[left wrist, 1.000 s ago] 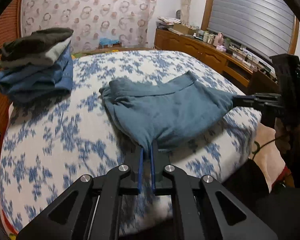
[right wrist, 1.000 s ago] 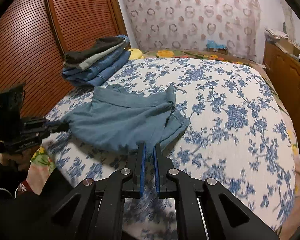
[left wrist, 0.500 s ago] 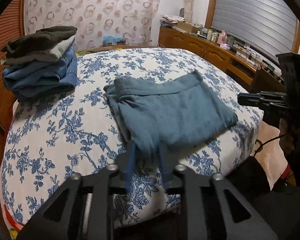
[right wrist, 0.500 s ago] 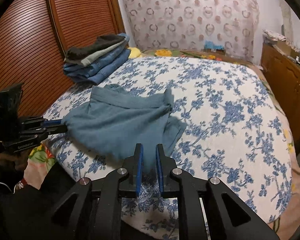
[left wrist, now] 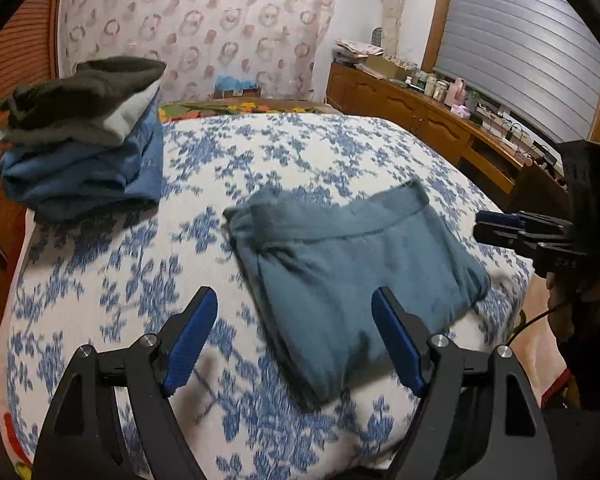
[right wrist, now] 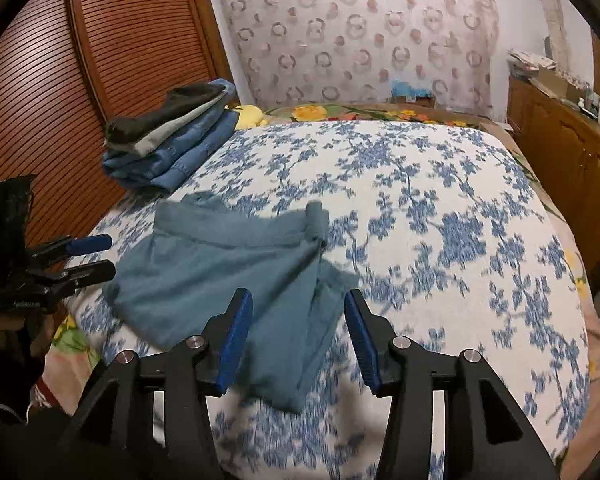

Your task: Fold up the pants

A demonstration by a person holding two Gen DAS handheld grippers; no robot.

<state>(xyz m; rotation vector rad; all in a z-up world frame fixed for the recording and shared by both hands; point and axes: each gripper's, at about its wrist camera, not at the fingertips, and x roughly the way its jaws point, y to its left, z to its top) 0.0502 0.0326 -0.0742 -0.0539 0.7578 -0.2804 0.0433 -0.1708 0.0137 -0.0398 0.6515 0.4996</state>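
The teal pants [left wrist: 352, 264] lie folded in a rough rectangle on the blue-flowered bedspread [left wrist: 140, 272], near the bed's front edge; they also show in the right wrist view [right wrist: 228, 280]. My left gripper [left wrist: 294, 312] is open and empty, just short of the pants' near corner. My right gripper [right wrist: 296, 312] is open and empty above the pants' near edge. Each gripper shows from the side in the other's view: the right one [left wrist: 500, 228] beside the pants' right edge, the left one [right wrist: 92, 256] beside their left edge.
A stack of folded clothes [left wrist: 84, 140], jeans under grey and dark items, sits at the bed's far left, also in the right wrist view [right wrist: 172, 136]. A wooden dresser [left wrist: 420, 120] with clutter runs along the right. A slatted wooden wardrobe [right wrist: 60, 100] stands left.
Both grippers were shut on the pants' near corners, set them down on the bed, then opened and drew back. The pants now lie flat and free.
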